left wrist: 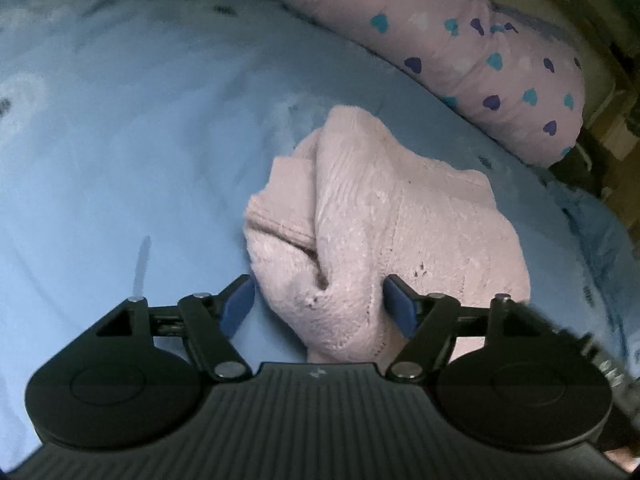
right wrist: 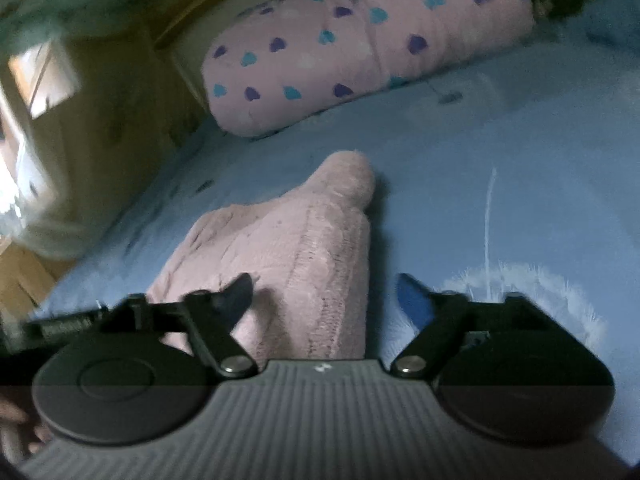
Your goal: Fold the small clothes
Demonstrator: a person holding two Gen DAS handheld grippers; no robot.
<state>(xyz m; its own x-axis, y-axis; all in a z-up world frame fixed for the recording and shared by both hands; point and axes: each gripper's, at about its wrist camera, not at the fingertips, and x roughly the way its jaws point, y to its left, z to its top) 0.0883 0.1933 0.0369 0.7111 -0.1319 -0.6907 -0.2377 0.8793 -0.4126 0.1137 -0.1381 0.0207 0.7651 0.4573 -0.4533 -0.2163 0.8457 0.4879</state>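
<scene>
Garment: while it is lying bunched on the blue sheet [left wrist: 120,120], the pink fuzzy garment [left wrist: 380,240] is filling the lower centre of both views.
Left gripper [left wrist: 320,304]: standing spread, pads straddling a fold without pressing.
Right gripper [right wrist: 324,300]: also standing wide, one finger over the cloth.
Handling: probably light, limp, plush, sagging when lifted.
Hold: pinching a hem or corner looks best.
Pillow [left wrist: 440,40]: lying at upper right, apart.
</scene>
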